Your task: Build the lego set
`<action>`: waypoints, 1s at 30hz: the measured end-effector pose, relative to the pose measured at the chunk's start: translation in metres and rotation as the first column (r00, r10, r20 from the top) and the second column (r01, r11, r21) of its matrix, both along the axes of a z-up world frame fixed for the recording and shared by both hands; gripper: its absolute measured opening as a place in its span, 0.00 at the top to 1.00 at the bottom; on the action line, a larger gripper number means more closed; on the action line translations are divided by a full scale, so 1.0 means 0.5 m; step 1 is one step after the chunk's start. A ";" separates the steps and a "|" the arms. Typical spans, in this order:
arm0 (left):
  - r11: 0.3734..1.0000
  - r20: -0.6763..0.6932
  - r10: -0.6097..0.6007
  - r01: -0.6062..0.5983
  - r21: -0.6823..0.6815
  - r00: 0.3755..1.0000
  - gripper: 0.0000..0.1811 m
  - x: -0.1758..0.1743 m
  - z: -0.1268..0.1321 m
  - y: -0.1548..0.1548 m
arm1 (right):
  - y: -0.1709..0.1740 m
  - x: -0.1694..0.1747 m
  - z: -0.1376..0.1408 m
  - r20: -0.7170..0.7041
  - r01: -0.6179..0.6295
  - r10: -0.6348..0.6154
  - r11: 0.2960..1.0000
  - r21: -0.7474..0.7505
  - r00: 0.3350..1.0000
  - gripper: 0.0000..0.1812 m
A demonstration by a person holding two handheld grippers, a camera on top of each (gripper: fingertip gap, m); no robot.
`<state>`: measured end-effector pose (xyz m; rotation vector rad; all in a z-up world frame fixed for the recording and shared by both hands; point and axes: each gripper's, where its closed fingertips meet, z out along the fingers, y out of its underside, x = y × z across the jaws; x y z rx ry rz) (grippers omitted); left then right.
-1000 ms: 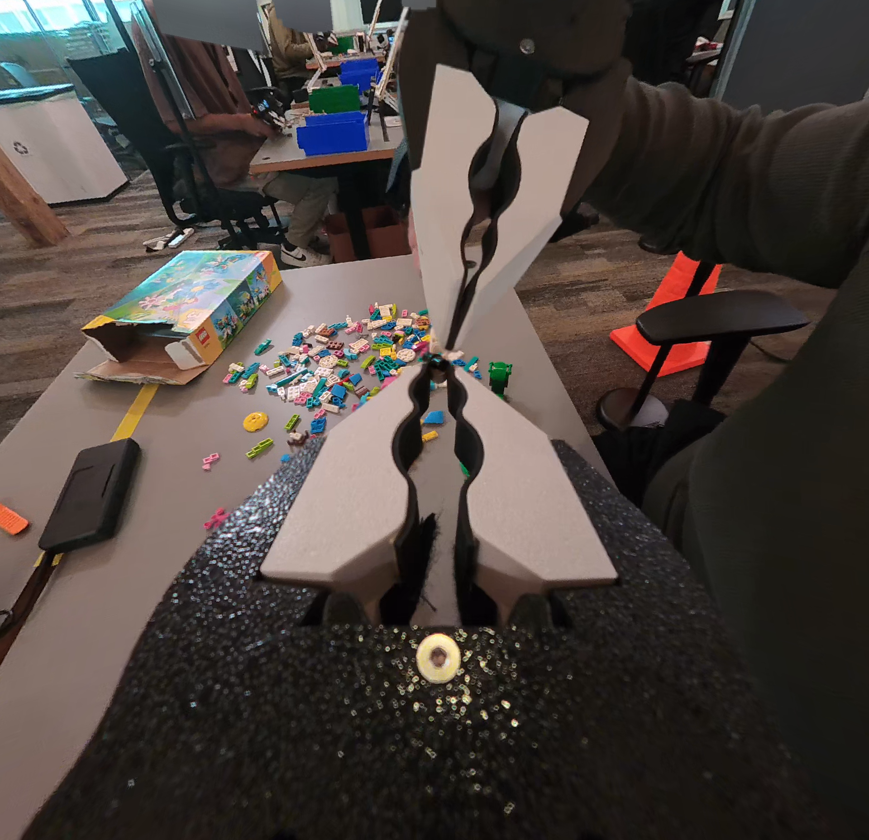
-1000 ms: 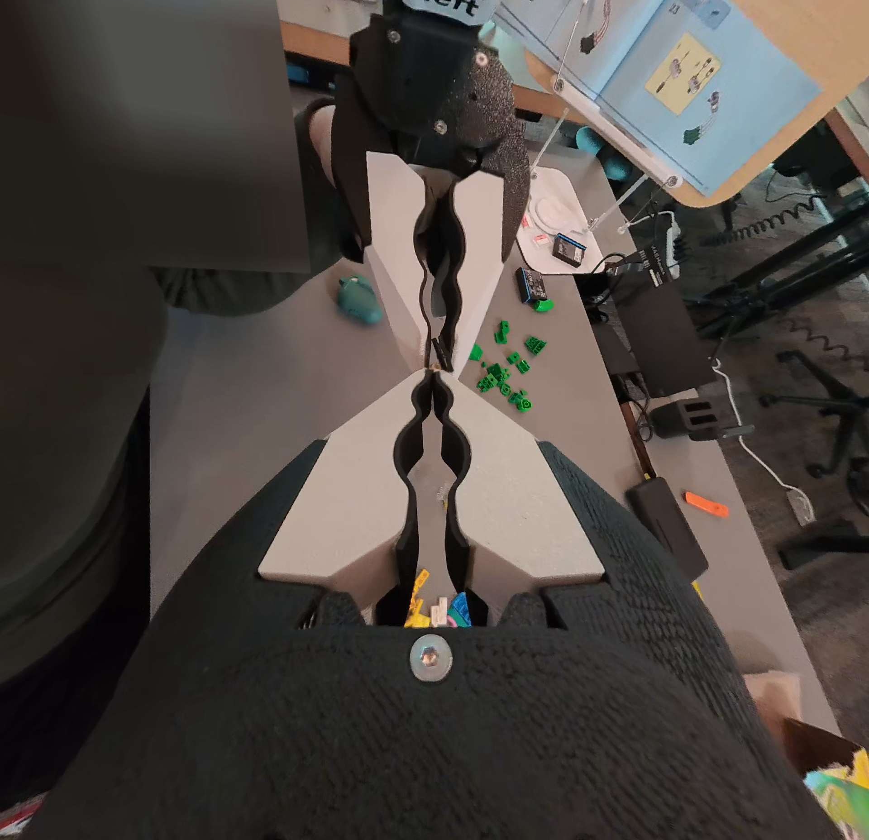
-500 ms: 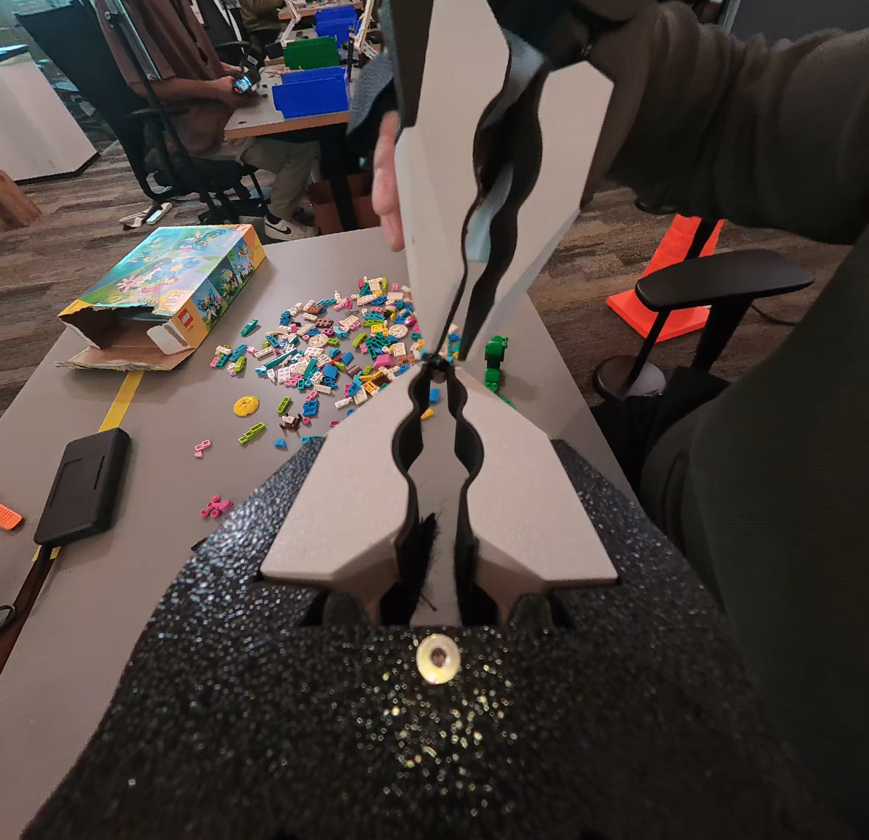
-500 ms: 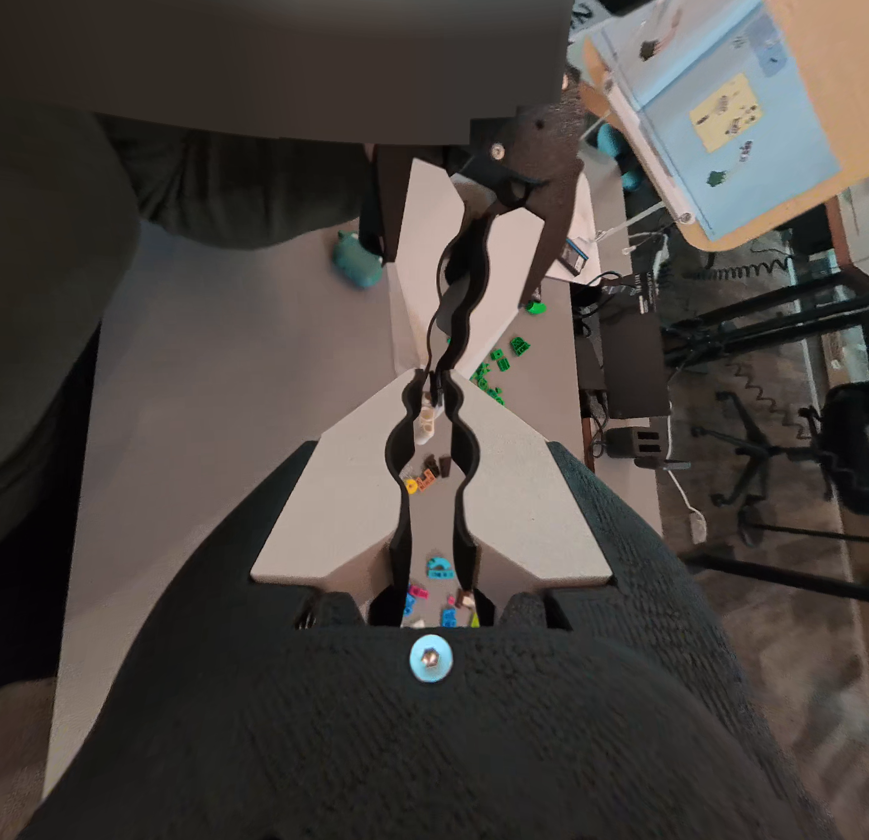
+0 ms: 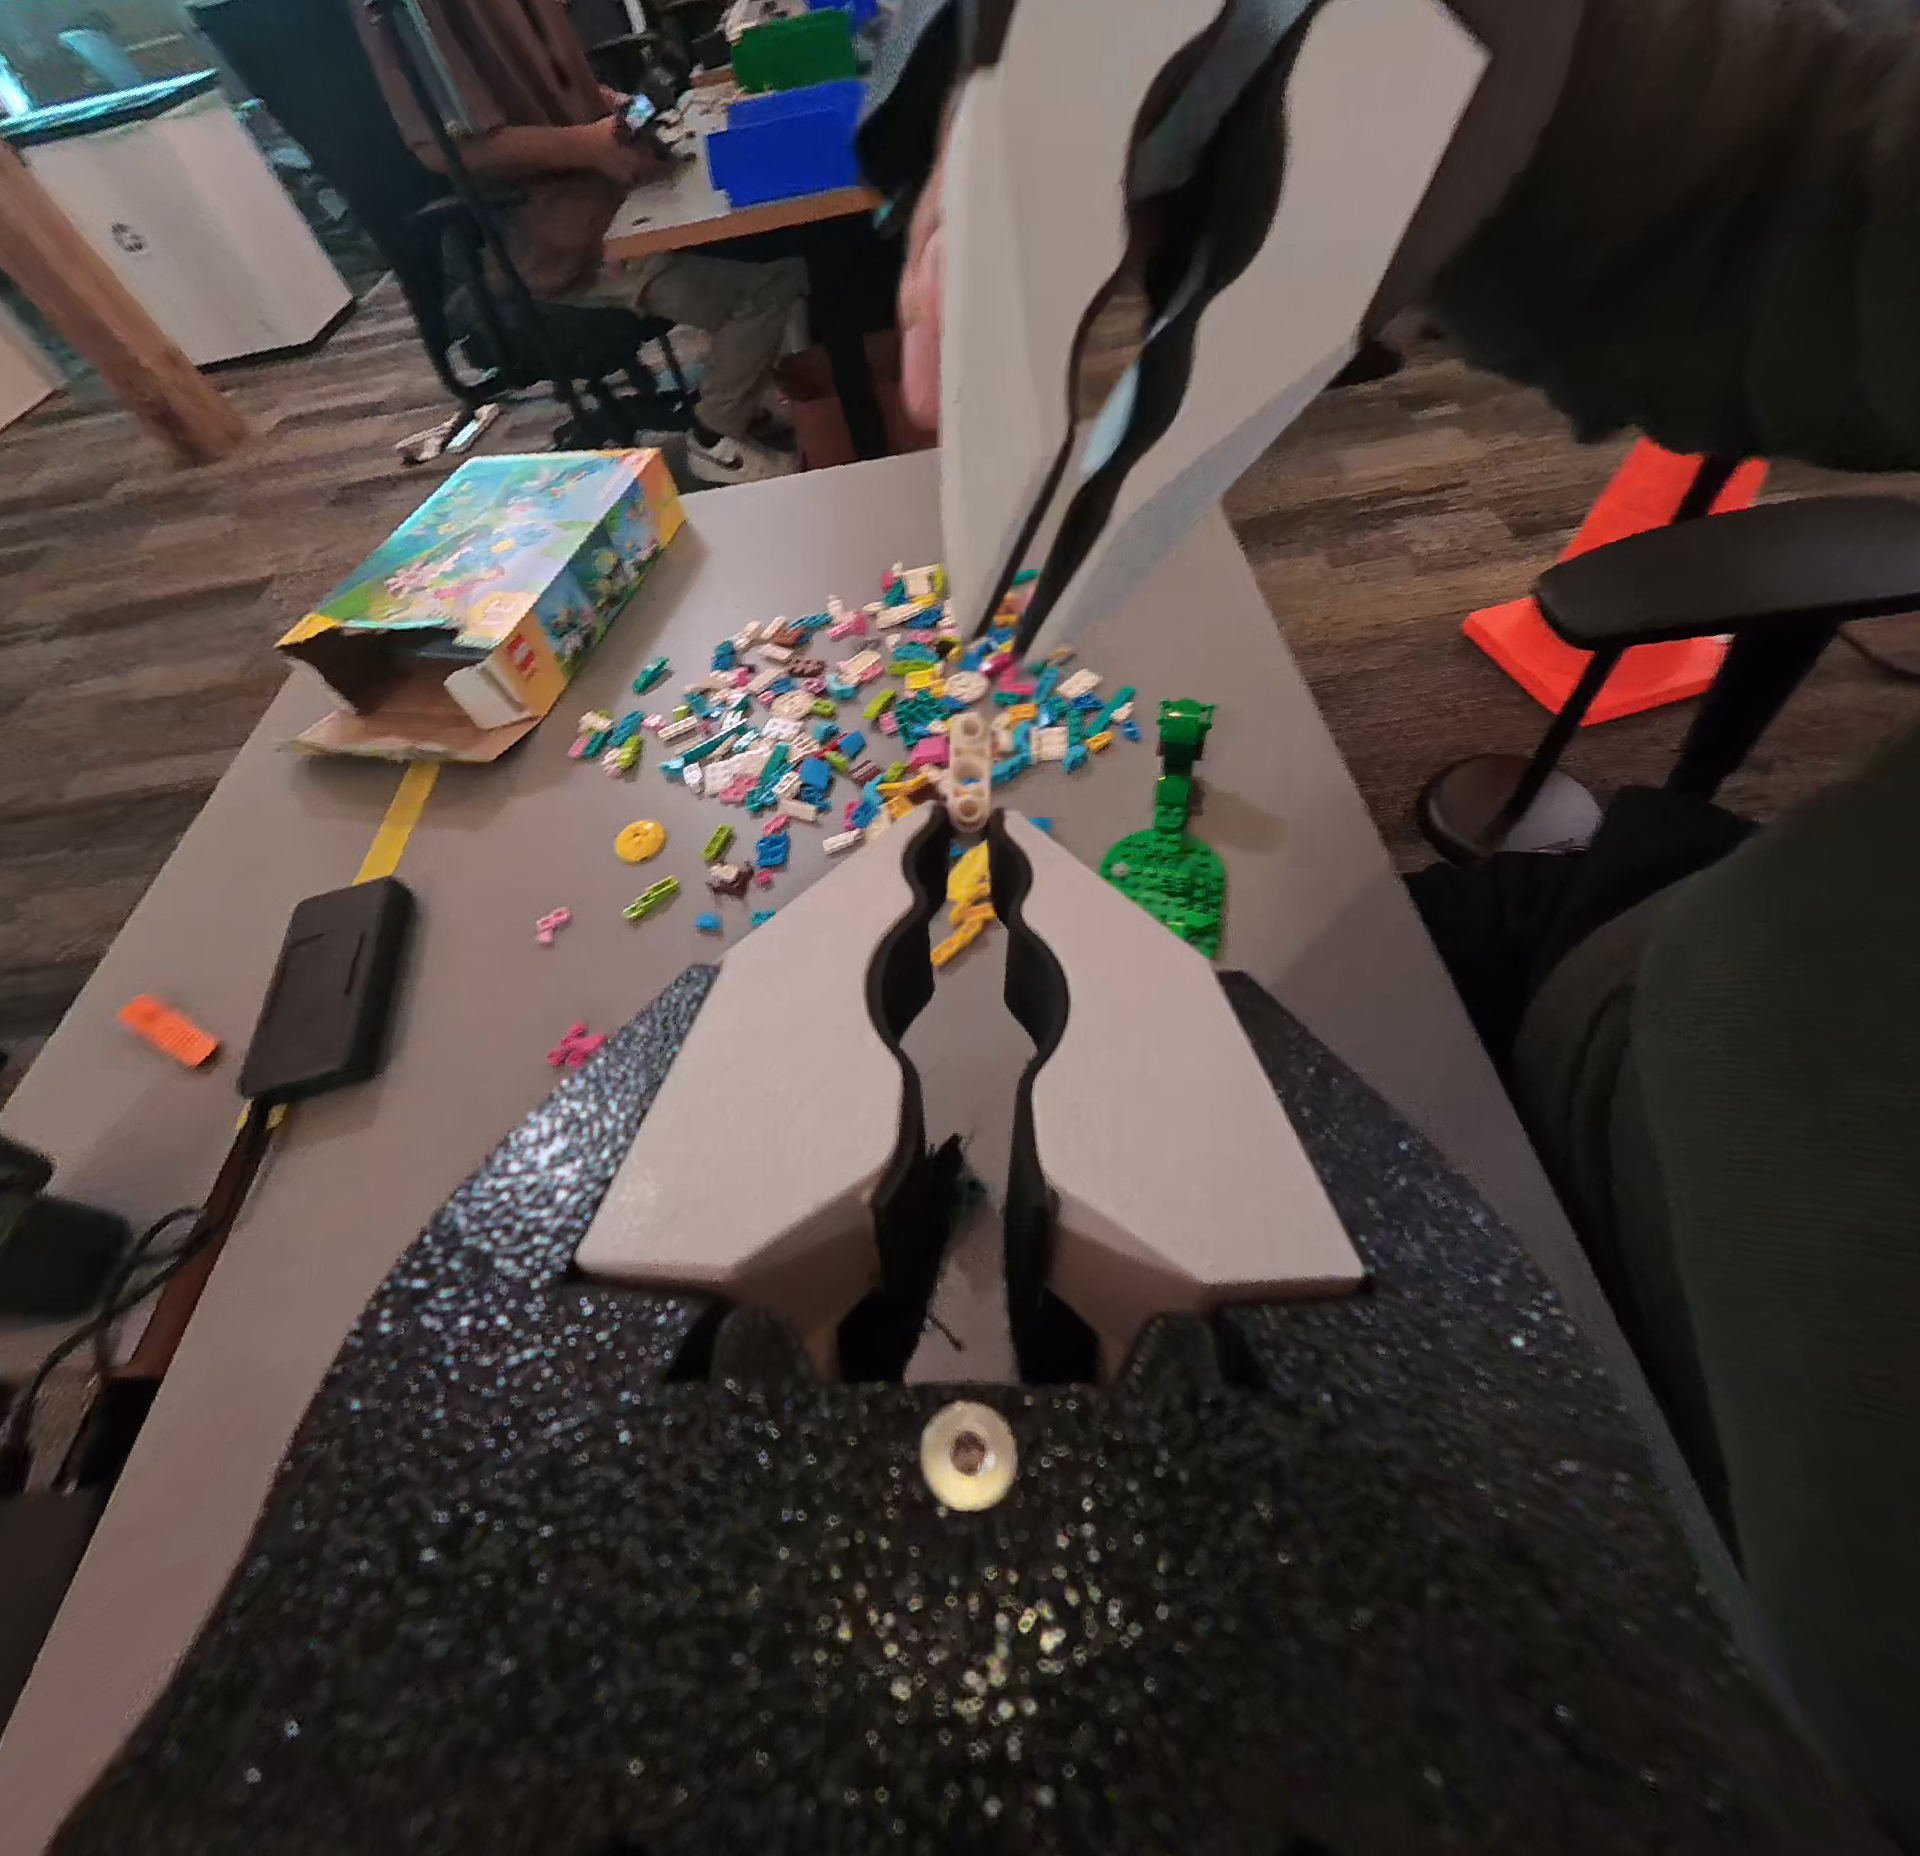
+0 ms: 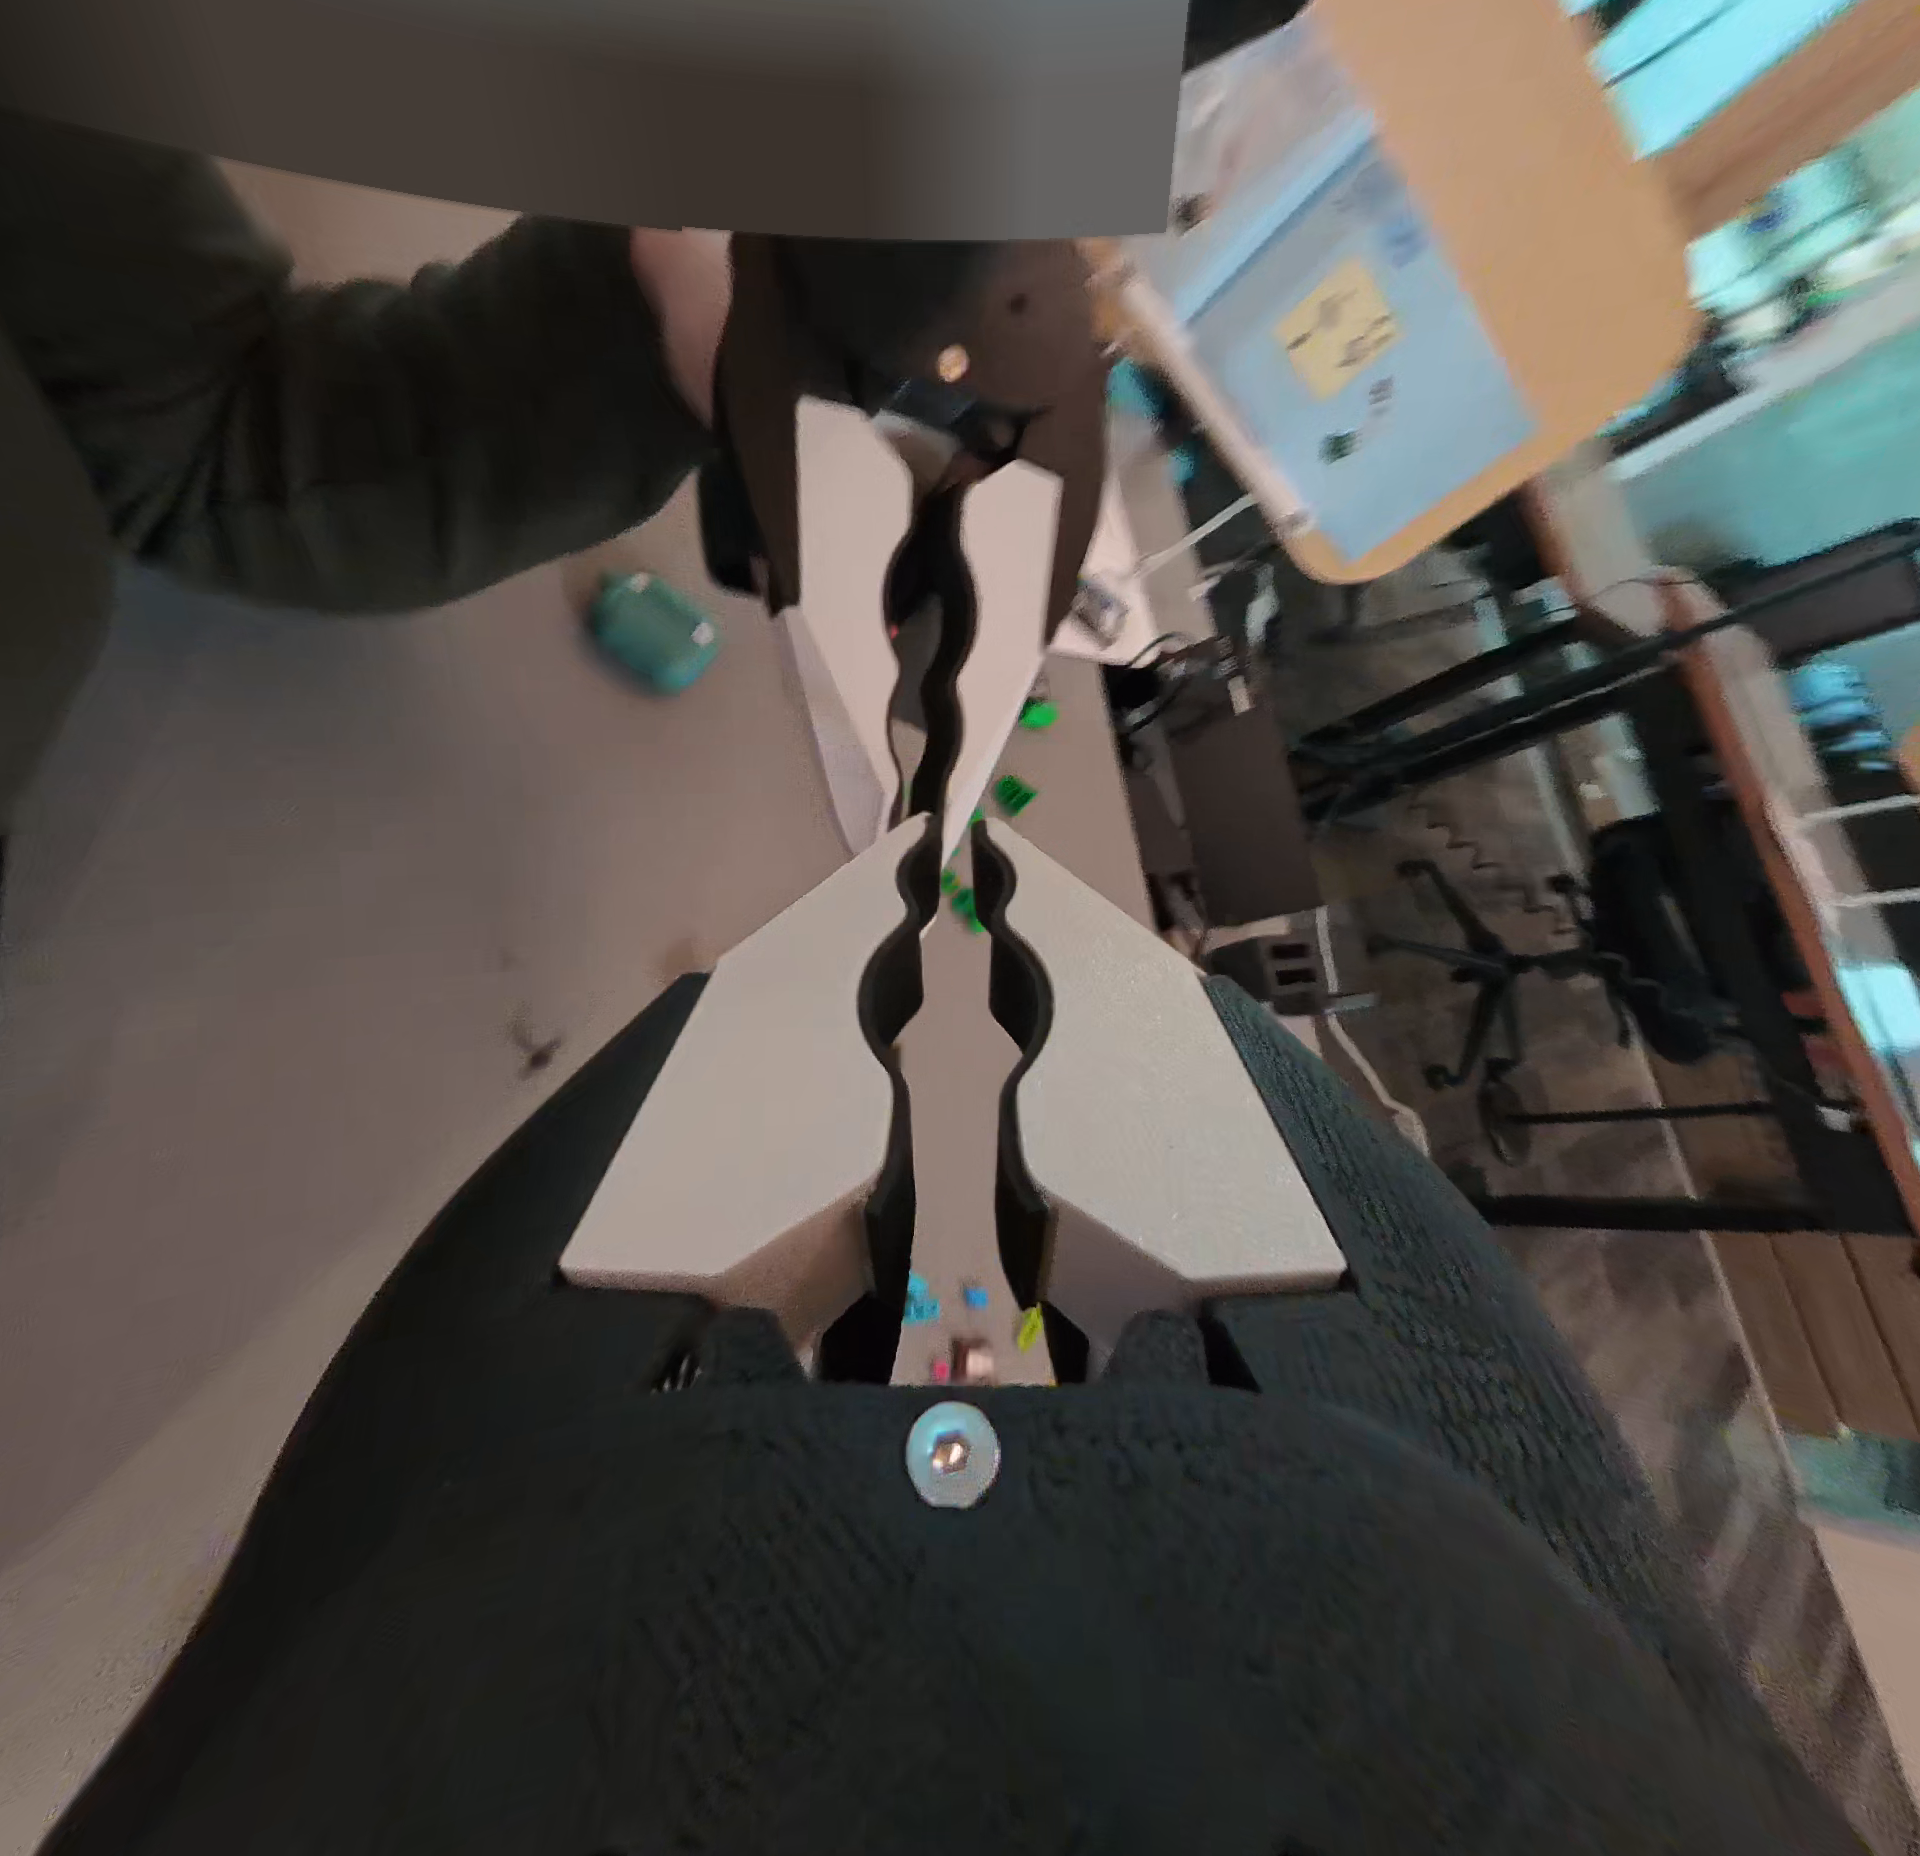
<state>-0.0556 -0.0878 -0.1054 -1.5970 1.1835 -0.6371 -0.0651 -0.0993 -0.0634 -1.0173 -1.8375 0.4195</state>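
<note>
My left gripper (image 5: 966, 819) is shut on a small tan lego piece (image 5: 968, 767) that sticks up from its tips, held above the grey table (image 5: 488, 902). My right gripper (image 5: 1000, 643) hangs tips-down beyond it, over a pile of loose coloured lego pieces (image 5: 831, 705). In the right wrist view my right gripper (image 6: 948, 835) has a narrow gap between its tips and holds nothing. The left gripper (image 6: 930, 788) points at it from just beyond. A green lego build (image 5: 1169, 861), a plate with a stem, lies right of the pile.
An opened lego box (image 5: 499, 580) lies far left on the table, with a black device (image 5: 332, 985) and an orange piece (image 5: 166, 1029) nearer. A chair armrest (image 5: 1725, 570) and orange cone (image 5: 1621, 601) stand off the right edge. Loose green pieces (image 6: 1013, 793), a teal object (image 6: 655, 632) and an instruction booklet (image 6: 1351, 352) show in the right wrist view. Some 4 centimeters of space lies between my two pairs of fingers.
The two grippers were tip to tip. The right gripper has opened slightly and drawn away, and the tan piece stays in the left gripper. The green build has come into view.
</note>
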 end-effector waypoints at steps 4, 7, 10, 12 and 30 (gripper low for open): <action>0.993 0.009 0.120 -0.120 0.015 0.993 0.98 -0.029 0.002 0.043 | 0.025 0.024 0.021 -0.426 0.118 -0.146 0.989 -0.092 0.893 0.97; 0.982 0.027 0.182 -0.183 0.038 0.983 0.98 -0.047 0.010 0.061 | 0.065 0.073 -0.039 -0.687 0.247 -0.318 0.947 -0.204 0.653 0.97; 0.974 0.048 0.218 -0.220 0.056 0.975 0.97 -0.057 0.021 0.066 | 0.093 0.118 -0.130 -0.788 0.358 -0.415 0.895 -0.265 0.456 0.97; 0.968 0.046 0.238 -0.241 0.067 0.970 0.97 -0.060 0.023 0.065 | 0.092 0.133 -0.167 -0.808 0.428 -0.392 0.882 -0.196 0.439 0.97; 0.945 -0.018 0.253 -0.243 0.217 0.967 0.97 -0.015 0.048 0.023 | -0.008 0.487 -0.022 -0.960 0.551 -0.256 0.820 -0.152 0.116 0.96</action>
